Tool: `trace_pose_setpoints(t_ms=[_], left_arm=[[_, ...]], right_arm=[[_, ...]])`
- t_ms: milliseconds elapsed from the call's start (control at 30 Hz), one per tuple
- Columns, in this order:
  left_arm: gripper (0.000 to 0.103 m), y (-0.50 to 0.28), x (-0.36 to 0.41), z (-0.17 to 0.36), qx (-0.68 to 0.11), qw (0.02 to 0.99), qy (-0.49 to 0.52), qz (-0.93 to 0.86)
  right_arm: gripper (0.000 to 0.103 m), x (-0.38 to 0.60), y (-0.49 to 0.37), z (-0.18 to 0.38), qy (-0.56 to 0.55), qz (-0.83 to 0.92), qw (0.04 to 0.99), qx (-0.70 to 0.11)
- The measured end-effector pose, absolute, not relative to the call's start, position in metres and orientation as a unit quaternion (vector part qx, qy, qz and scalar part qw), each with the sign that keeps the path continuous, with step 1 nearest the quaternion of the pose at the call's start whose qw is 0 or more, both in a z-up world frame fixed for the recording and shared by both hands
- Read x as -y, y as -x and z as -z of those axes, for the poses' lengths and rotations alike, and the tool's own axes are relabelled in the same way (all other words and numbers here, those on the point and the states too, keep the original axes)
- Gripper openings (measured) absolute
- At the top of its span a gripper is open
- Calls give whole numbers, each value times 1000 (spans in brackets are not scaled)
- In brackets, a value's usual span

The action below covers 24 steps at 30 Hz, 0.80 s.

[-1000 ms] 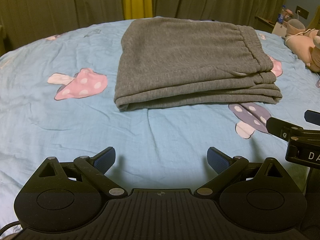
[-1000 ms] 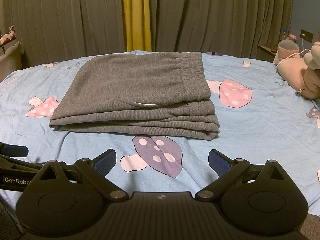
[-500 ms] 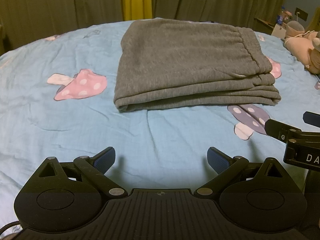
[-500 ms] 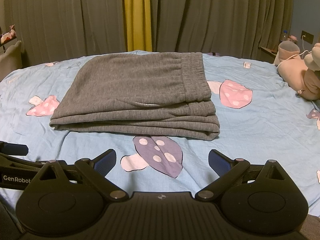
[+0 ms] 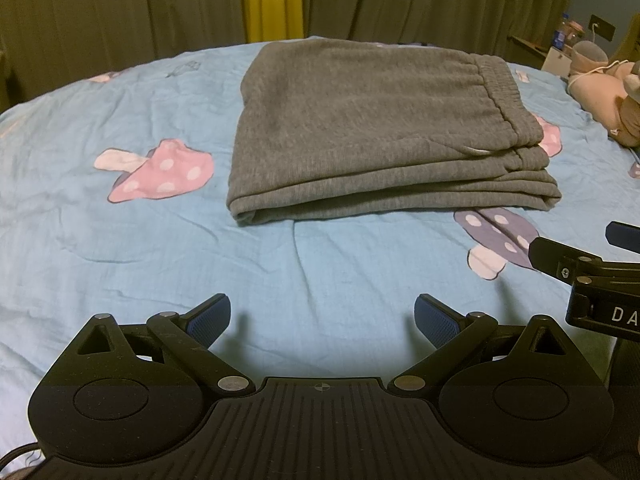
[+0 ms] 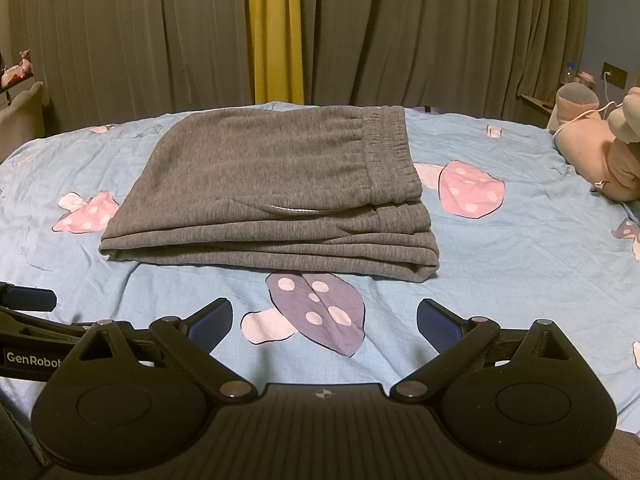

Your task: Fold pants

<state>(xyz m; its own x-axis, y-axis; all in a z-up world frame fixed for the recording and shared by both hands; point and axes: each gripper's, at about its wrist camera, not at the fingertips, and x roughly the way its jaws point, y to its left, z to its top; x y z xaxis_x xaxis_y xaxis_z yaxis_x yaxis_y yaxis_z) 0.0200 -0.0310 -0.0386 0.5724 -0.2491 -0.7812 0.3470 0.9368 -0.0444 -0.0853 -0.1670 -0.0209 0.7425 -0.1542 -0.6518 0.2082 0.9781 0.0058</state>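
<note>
Grey sweatpants (image 5: 372, 124) (image 6: 272, 188) lie folded in a flat stack of several layers on the blue mushroom-print bed sheet (image 5: 140, 264), waistband toward the right. My left gripper (image 5: 322, 316) is open above bare sheet, well short of the stack's near edge and apart from it. My right gripper (image 6: 324, 320) is open too, hovering over a purple mushroom print just in front of the pants. Neither holds anything. The right gripper's fingers (image 5: 560, 256) show at the right edge of the left wrist view, and the left gripper's fingers (image 6: 28, 300) at the left edge of the right wrist view.
Dark curtains with a yellow strip (image 6: 276, 32) hang behind the bed. A pink plush toy (image 6: 600, 156) lies at the right side of the bed, near a nightstand with a bottle (image 6: 570, 72). Blue sheet surrounds the pants on all sides.
Both grippers have drawn back slightly from the folded pants and stay open. The pants have not moved.
</note>
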Motion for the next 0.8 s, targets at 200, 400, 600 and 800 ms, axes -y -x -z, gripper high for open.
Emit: trace_pose_setpoints(t_ms=[200,400,600,800], left_arm=[[101,-20,31,38,-430,885,-60,170],[101,-20,31,39,-431,884,-62,172],[101,-19,33,39,-430,884,-64,173],[101,-17,32,37,-420,890,-64,168]], right_arm=[[99,167,85,21,-38,96,933,-346],[99,167,85,20,-38,97,933,-346],[99,168,85,19,-37,97,933,-343],[99,169,86,19,-37,97,934,-343]])
